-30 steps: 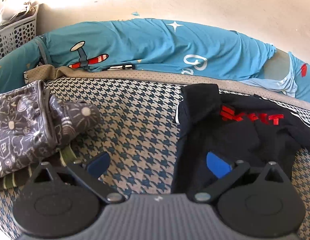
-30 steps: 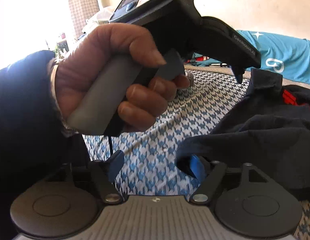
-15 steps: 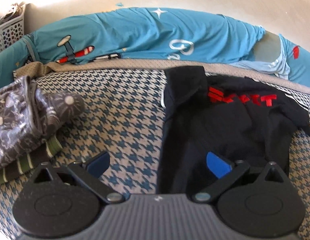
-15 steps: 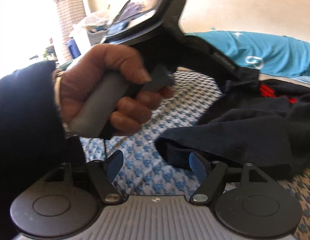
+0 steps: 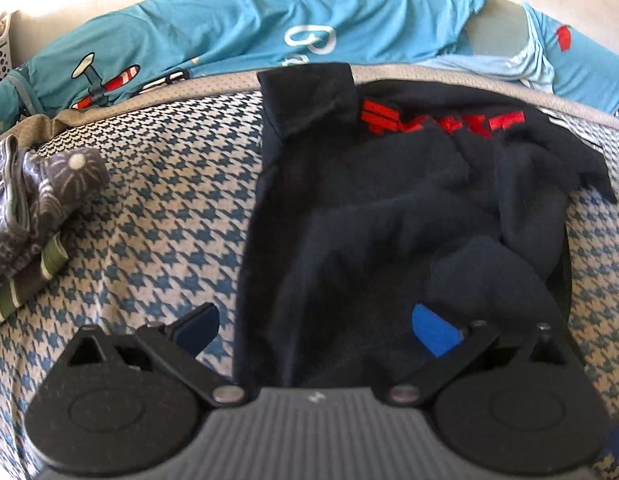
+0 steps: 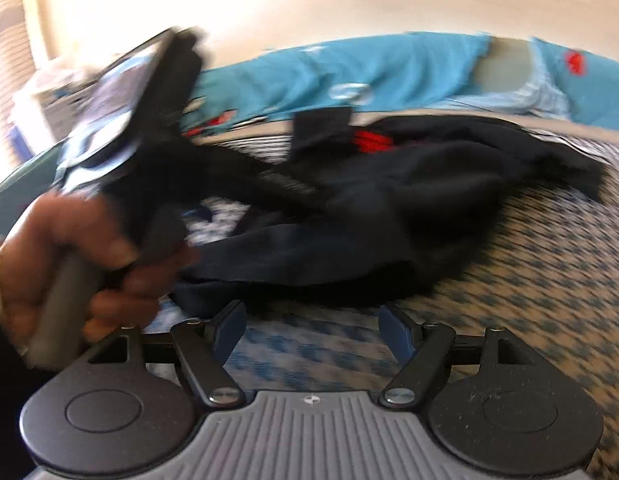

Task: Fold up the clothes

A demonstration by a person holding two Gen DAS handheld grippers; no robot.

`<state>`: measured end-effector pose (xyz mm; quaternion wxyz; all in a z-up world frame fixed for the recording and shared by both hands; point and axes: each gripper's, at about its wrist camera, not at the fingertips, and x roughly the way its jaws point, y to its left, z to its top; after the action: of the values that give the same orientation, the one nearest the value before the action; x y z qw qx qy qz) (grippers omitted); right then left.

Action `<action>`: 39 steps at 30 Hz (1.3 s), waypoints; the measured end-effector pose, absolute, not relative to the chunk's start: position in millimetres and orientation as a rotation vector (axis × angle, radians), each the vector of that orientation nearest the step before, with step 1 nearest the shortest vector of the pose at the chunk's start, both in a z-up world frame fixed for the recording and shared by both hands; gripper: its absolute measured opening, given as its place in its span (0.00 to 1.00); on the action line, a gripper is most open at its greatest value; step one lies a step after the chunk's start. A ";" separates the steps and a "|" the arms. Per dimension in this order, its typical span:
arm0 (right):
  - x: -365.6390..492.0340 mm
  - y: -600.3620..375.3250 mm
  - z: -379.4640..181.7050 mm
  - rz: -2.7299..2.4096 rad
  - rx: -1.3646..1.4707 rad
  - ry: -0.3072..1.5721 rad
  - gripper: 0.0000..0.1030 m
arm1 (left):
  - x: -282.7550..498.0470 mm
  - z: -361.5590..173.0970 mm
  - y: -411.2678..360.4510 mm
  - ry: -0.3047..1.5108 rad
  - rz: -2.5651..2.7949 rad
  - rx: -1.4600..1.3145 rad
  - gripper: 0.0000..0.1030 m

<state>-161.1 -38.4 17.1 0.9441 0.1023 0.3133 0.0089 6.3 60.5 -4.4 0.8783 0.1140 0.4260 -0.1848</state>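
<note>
Fingers [image 5: 197,326] of both grippers stand wide, holding nothing. Left gripper [image 5: 315,328] has moved closer over the rumpled black shirt [image 5: 389,208] on the houndstooth bed [image 5: 157,208]; right gripper [image 6: 311,326] has backed off its hem, so folding remains unfinished.

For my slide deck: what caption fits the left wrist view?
Open left tool poised over a crumpled black garment with red lettering on a houndstooth-patterned bed cover.

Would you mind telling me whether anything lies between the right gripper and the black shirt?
Nothing visible does: only bare houndstooth bedcover separates the open right gripper from the crumpled black shirt with red lettering, though this view is blurred.
</note>
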 end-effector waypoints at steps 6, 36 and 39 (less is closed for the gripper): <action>-171.3 -65.1 15.8 -0.124 0.262 0.650 0.71 | 2.7 -18.5 55.1 0.914 -0.369 0.250 1.00; -192.5 -120.1 7.3 -0.299 0.398 0.616 0.71 | 4.7 -21.0 76.4 0.968 -0.340 0.106 1.00; -188.1 -123.4 7.1 -0.293 0.413 0.607 0.70 | 6.9 -19.5 80.8 0.975 -0.333 0.078 1.00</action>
<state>-188.1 -123.4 7.1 0.9229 0.2012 0.2954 -0.1429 6.9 80.8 -19.5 0.8694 0.0372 0.4663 -0.1590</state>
